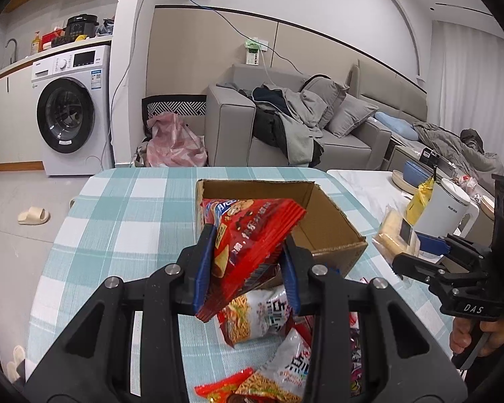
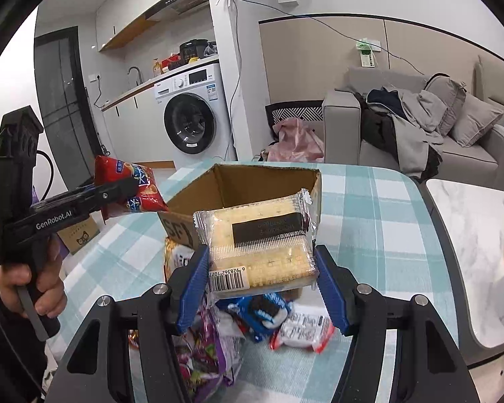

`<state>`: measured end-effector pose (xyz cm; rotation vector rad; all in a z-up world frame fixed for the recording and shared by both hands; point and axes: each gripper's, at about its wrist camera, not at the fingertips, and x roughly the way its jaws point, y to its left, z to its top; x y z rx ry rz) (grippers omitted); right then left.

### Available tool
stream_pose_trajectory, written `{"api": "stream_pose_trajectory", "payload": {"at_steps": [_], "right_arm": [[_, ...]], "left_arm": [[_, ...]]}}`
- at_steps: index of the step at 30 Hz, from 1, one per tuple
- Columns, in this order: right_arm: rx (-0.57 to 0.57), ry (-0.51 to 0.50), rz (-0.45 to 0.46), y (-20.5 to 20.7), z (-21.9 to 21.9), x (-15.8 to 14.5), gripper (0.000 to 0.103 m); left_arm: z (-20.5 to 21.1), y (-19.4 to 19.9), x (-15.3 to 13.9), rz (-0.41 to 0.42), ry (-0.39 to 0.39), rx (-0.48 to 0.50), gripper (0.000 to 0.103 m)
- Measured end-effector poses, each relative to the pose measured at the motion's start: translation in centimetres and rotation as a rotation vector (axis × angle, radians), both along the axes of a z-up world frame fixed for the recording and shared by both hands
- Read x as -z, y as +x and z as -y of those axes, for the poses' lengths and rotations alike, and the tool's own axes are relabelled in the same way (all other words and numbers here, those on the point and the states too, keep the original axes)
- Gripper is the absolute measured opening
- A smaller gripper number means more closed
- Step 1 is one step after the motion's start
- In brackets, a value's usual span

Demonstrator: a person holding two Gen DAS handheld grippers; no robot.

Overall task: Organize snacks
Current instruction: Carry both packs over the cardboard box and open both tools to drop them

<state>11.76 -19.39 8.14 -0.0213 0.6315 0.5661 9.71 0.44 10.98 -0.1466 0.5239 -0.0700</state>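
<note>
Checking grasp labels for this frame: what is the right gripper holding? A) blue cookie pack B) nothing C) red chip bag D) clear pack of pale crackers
D: in the right wrist view the right gripper is shut on the cracker pack, held up in front of the cardboard box; the red chip bag is in the left gripper.

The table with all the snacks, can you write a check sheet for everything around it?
Surface: table under a teal checked cloth.
Job's things: open cardboard box; red snack bag and clear cracker pack held up near it.
Clutter: loose snack packets on the cloth; white kettle on the marble side table.
Grippers: left claw shut on the red bag; right claw shut on the crackers.
Cables: blue cable along the wall.
Surroundings: washing machine, grey sofa heaped with clothes.
</note>
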Motion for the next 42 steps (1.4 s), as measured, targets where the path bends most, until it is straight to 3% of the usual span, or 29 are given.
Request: {"api": "stream_pose_trajectory", "payload": {"at_steps": [9, 22, 42], "right_arm": [[-0.009, -0.007, -0.026, 3.8, -1.7, 0.1, 0.063], [-0.007, -0.022, -0.057, 7.9, -4.3, 1.8, 0.063], [0.0, -0.043, -0.066, 10.5, -6.0, 3.4, 0.063]], "left_arm": [[0.4, 4.5, 0.0, -0.019, 0.016, 0.012, 0.033], [1.0, 10.3, 2.6, -0.065, 0.04, 0.021, 0.033], [1.8, 13.4, 5.8, -0.112, 0.071, 0.026, 0.034]]}}
